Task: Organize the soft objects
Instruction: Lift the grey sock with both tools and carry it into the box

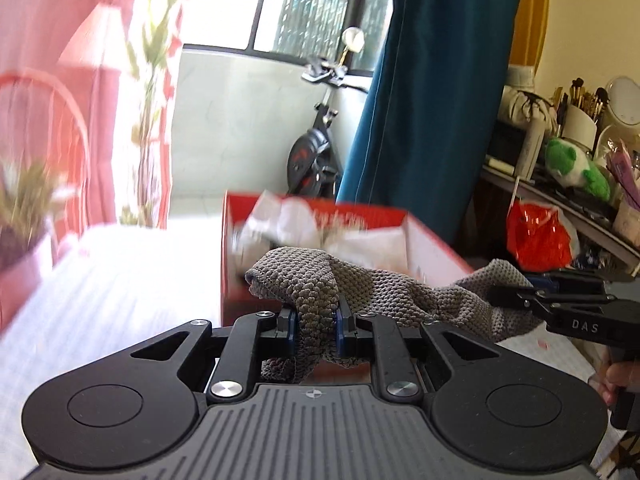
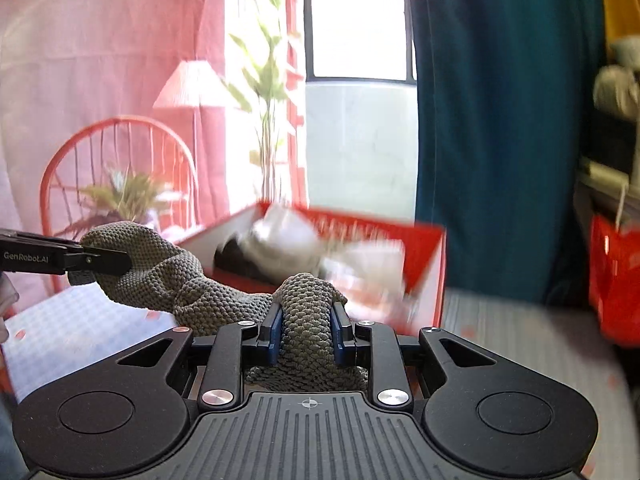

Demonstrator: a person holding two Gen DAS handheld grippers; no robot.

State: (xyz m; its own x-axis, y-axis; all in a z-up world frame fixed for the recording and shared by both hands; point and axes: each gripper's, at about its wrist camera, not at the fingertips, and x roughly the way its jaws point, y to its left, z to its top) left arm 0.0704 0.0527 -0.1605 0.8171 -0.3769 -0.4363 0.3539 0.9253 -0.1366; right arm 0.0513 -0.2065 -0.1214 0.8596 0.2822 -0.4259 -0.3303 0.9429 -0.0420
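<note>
Holding grey knit cloth [image 1: 384,292] by opposite ends, left hand-held gripper [image 1: 316,328] and right hand-held gripper [image 2: 306,330] both clamped; soft, light, floppy, sags between.

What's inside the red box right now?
The red box holds crumpled white paper and something dark beneath it. The bottom is covered, and blur hides details.

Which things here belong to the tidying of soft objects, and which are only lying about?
Part of the job: grey knitted cloth, left gripper, right gripper, red box.

Lying about: green plush toy, exercise bike, red bag.
</note>
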